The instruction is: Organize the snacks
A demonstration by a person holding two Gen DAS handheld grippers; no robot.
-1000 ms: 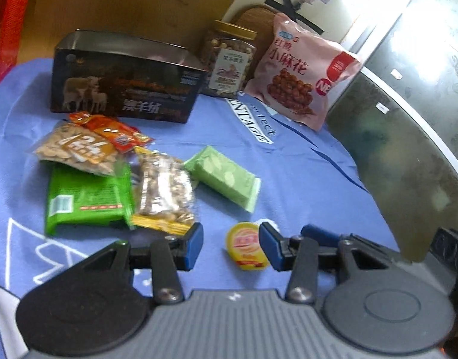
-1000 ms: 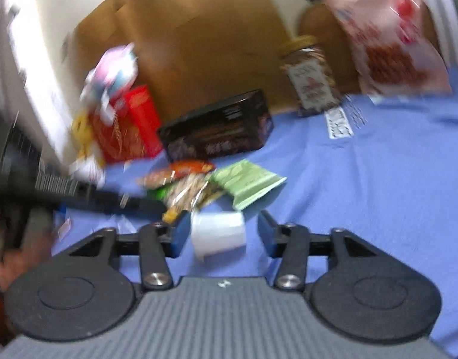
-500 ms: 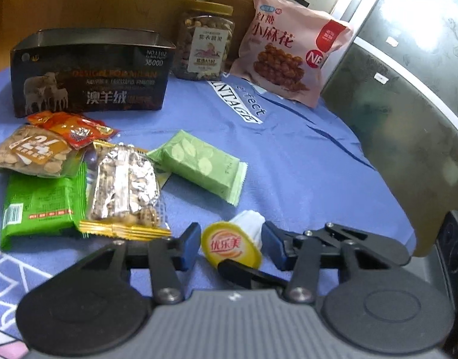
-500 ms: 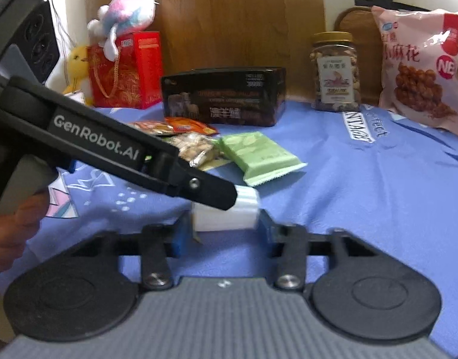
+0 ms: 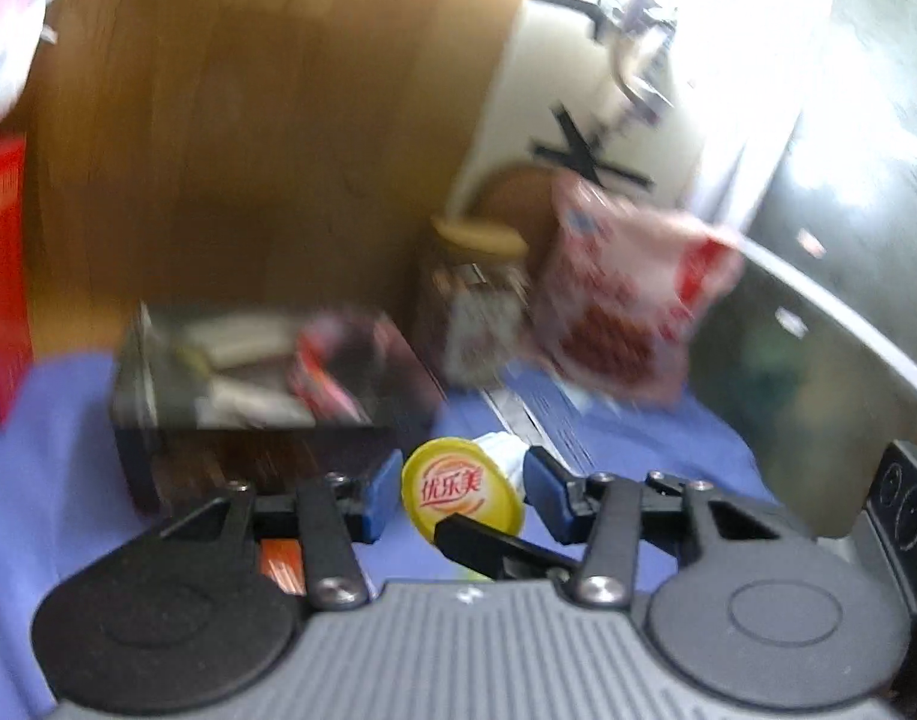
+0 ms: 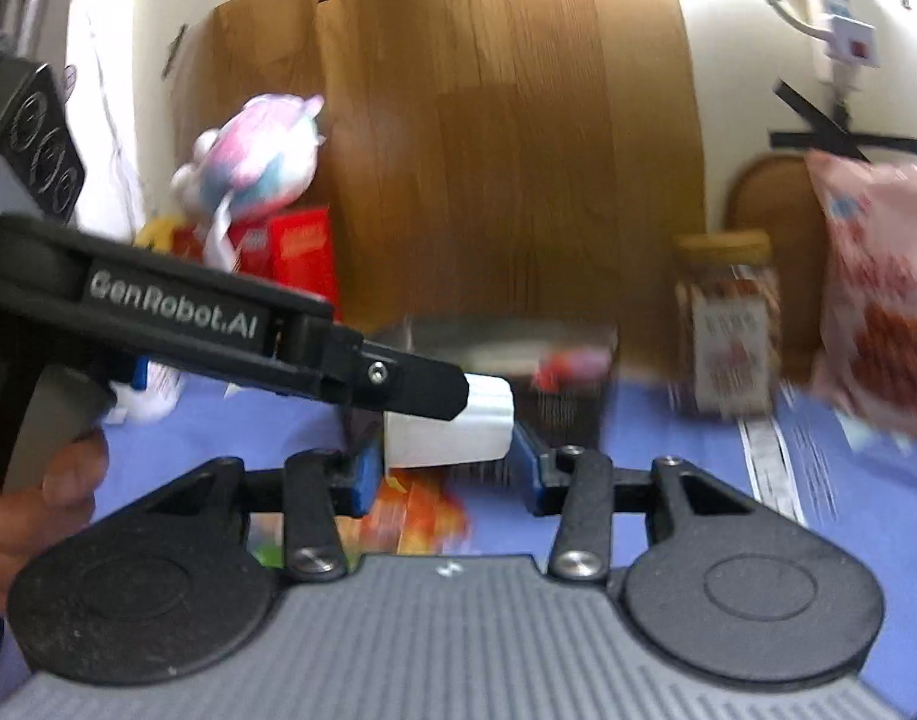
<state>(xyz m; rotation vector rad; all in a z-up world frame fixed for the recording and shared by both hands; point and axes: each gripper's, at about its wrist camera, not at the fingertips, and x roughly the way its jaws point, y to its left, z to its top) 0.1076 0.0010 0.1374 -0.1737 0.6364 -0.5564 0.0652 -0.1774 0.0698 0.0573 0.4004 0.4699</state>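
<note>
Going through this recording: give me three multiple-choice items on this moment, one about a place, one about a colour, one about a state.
1. The jar stands:
A. between the dark box and the pink bag
B. inside the box
C. on the floor

2. The lid of the cup is:
A. blue
B. yellow
C. green

3. The dark box is:
A. shut with a lid
B. open, with packets inside
C. upside down

Answers:
1. A, box on its left, bag on its right.
2. B, the left wrist view faces the yellow lid.
3. B, that view looks down into its open top.
</note>
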